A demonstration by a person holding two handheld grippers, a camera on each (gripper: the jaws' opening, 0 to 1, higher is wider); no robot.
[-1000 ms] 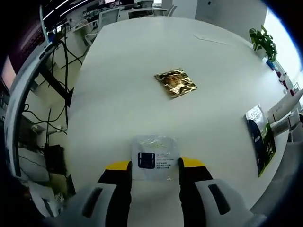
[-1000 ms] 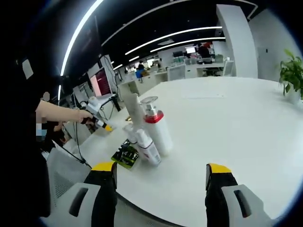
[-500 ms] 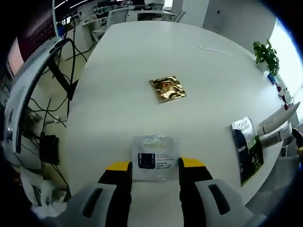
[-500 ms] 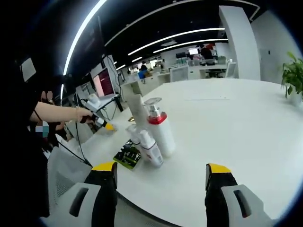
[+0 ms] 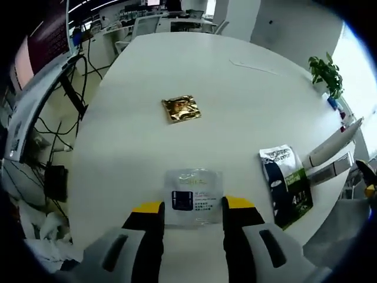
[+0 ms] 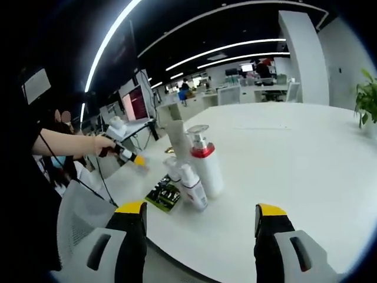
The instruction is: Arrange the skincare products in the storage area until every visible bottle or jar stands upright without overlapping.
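Between left tongs (image 5: 193,206): clear sachet (image 5: 193,197), dark label, gripped | right tongs (image 6: 200,218) released

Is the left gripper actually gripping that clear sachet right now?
Touching. In the left gripper view the clear sachet sits between the left gripper jaws, both yellow-tipped jaws pressed against its side edges.

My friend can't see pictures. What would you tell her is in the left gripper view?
The left gripper holds a clear sachet with a dark blue label between its yellow-tipped jaws, above a big white table. A shiny gold foil packet lies flat farther out on the table, and a dark blue and green pouch lies flat off to the right.
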